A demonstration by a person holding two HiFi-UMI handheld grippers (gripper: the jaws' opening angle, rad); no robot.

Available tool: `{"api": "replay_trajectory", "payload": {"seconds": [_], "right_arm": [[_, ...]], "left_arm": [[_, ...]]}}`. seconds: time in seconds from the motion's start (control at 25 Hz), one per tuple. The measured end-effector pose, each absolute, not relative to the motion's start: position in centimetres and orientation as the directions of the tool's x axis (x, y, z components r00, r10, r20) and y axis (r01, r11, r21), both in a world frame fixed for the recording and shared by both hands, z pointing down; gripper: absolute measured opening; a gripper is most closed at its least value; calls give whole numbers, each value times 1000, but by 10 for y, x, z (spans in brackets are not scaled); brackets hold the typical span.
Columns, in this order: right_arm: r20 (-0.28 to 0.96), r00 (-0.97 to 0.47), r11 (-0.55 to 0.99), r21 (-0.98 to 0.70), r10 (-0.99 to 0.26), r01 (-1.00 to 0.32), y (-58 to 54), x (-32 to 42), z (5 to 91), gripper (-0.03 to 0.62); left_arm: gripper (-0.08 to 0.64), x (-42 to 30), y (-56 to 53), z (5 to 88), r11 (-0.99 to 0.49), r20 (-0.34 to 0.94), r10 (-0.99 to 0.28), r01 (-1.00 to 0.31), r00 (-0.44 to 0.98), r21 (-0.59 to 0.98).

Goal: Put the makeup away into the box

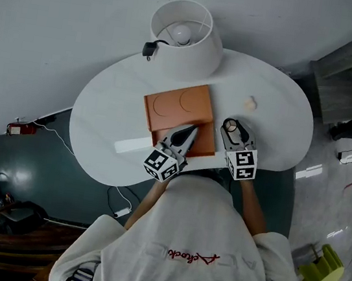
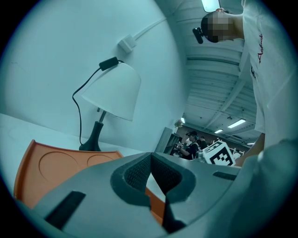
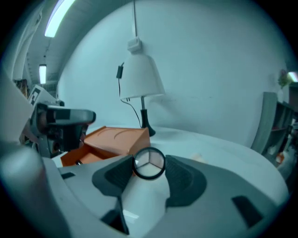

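Grips a round compact (image 3: 149, 162) on edge in the right hand-held gripper (image 1: 232, 128), pads set wide against its black rim and its clear lid facing back along the jaws. Appears raised off the counter (image 1: 108, 113), so judged picked up for carrying rather than merely touched. Hangs just right of the orange box (image 1: 176, 104), beside the drawer (image 3: 80, 155) that stands pulled out toward the near edge. Probably the destination, being the only open part.

Holds the left hand-held gripper (image 2: 151, 162) low over the near part of that drawer, tips pressed together with nothing visible between them. Likely parked there to steady the box or keep the drawer out, though contact with the orange cannot be confirmed.

Farther right on the counter, well apart from the box: one small pale item (image 1: 251, 103), presumably makeup not yet stored. At the far edge behind the box: a lamp (image 1: 182, 33), clear of the short leftward path to the drawer.
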State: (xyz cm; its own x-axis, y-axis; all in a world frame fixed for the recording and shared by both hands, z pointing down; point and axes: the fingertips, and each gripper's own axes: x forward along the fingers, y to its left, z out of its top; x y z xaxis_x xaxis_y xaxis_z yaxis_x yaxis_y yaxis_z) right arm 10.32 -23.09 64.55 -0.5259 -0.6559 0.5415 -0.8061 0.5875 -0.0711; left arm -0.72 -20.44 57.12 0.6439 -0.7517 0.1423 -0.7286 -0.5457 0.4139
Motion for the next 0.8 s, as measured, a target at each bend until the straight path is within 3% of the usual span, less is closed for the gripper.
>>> {"api": "replay_trajectory", "payload": {"seconds": [0.16,0.36,0.8], "right_arm": [[435,-545,577,-67,-717,-814,-207,108,599,225],[400,-556,591,-45,-728,-806,-187,107,575,225],[365,-713,753,-46,-598,-656,-179,49,567,225]], "left_arm": [[9,-2,-201,564,-558,128,-750,-724,649,405],[9,5,-197,555,-570,111,-749,-721,653,393],[9,-34,-175,540,-462,96,-846,-810,525,361]]}}
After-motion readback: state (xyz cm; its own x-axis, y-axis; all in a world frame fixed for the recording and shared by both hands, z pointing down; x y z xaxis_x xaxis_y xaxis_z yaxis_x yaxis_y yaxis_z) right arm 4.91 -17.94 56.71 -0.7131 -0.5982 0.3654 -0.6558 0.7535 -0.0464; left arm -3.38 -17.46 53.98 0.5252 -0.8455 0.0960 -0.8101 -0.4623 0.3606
